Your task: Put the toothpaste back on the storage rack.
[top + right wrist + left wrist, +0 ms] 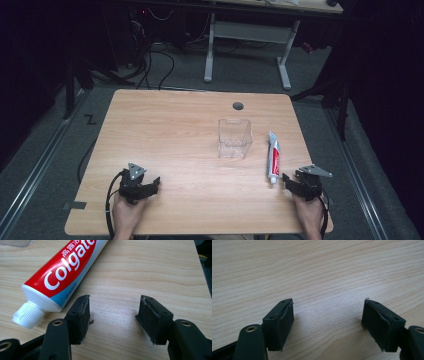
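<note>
A red and white Colgate toothpaste tube [273, 156] lies flat on the wooden table [165, 130] at the right, its white cap toward me. A clear plastic cup [234, 138] stands upright near the middle. My right gripper [296, 182] rests at the front right, just right of the tube's cap, open with bare wood between its jaws. In the right gripper view the tube [62, 272] lies left of the right gripper [113, 312], close to the left jaw. My left gripper [145, 186] sits at the front left, open and holding nothing; the left gripper [328, 320] has only tabletop ahead.
A round cable hole [238, 106] sits near the table's far edge. Beyond the table stand a white desk frame [247, 37] and cables on a dark floor. The table's right edge [200, 267] is close to my right gripper.
</note>
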{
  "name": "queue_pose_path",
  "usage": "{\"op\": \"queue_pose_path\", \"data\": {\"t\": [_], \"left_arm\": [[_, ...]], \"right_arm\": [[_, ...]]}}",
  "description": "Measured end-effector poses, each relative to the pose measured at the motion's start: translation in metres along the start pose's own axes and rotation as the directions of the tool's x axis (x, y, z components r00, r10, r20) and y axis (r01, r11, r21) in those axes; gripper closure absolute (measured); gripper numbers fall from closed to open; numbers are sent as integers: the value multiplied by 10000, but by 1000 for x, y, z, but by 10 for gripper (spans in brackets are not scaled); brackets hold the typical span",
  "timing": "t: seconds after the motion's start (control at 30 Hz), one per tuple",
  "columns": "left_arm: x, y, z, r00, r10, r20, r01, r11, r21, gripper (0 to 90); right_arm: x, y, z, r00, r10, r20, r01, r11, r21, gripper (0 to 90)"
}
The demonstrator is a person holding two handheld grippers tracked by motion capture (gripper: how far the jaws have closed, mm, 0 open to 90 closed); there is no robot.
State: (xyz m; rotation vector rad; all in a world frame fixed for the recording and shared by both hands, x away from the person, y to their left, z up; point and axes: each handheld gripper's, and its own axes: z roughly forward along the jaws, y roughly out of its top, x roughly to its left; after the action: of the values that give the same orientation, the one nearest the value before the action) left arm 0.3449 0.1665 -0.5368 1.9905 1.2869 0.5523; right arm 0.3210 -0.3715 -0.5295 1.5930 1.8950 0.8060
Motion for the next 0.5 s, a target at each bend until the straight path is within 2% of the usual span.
{"op": "queue_pose_path", "data": {"t": [0.37, 0.5], "left_arm": [[0, 0, 0, 10000, 1, -7, -1, 10000, 8, 256], [0, 0, 0, 10000, 41, 32, -41, 10000, 46, 250]], "right_arm": [[0, 0, 0, 10000, -18, -11, 18, 10000, 10, 421], [1, 0, -1, 9999, 135, 66, -135, 9999, -6, 425]]}}
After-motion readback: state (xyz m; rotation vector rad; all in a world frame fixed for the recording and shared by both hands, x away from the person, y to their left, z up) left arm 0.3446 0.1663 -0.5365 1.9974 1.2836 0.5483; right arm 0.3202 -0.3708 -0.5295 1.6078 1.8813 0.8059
